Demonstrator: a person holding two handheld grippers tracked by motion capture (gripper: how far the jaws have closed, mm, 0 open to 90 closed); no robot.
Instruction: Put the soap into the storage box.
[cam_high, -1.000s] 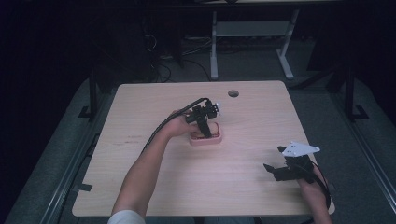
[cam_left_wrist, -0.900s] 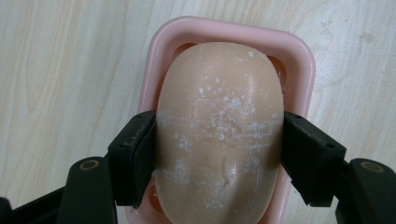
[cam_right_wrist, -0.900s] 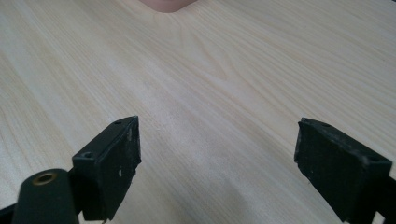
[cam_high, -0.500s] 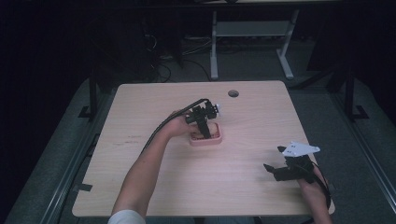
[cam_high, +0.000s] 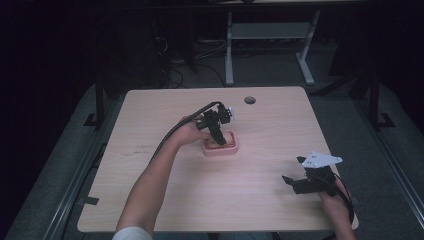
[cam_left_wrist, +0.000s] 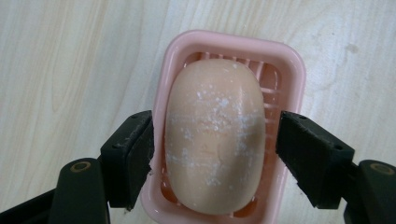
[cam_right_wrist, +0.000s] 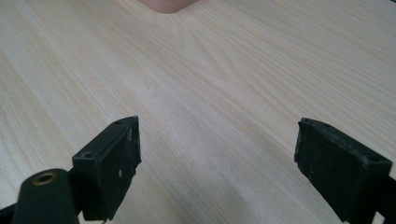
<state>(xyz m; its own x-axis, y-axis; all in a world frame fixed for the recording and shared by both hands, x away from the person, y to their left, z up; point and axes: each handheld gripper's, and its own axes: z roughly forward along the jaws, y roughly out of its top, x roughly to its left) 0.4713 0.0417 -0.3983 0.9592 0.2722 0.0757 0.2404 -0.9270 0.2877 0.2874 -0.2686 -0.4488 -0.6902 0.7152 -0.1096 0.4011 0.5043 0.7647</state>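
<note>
Nearest you, at about 5 o'clock on the worktop (cam_high: 260, 200), your right hand (cam_high: 336, 199) sat low by the front edge with the right gripper (cam_high: 296, 183) pointed toward 10 o'clock. Its grey three-cornered plate lay flat on top. In the right gripper view its fingers (cam_right_wrist: 109, 163) stood spread wide, released, with only pale wood grain between them; the blocks were matte black, scuffed and dusted with pale specks.

Farther in, your left forearm (cam_high: 150, 185) ran bare from a white sleeve (cam_high: 132, 233) at 6 o'clock up toward the middle of the worktop, the wrist bent so that your left hand (cam_high: 187, 132) tipped the left gripper (cam_high: 217, 141) steeply down, its cable arching back over the arm.

In the left gripper view its fingers (cam_left_wrist: 128, 156) sat apart on either side of the soap dish (cam_left_wrist: 173, 84), not clenched: the left one lay against the dish's outer wall, the right one just beside the opposite rim, with a narrow gap to the soap (cam_left_wrist: 215, 135). The soap was a smooth, peach-coloured oval bar, flecked and smeared with white residue, lying lengthwise in the dish. The dish was glossy pink plastic, a rounded rectangle with a slotted, ribbed floor. It rested near the worktop's centre (cam_high: 220, 148).

Beyond, at 12 o'clock, a round cable hole (cam_high: 249, 100) pierced the light, fine-grained wood. I could read no writing or brand on anything.
</note>
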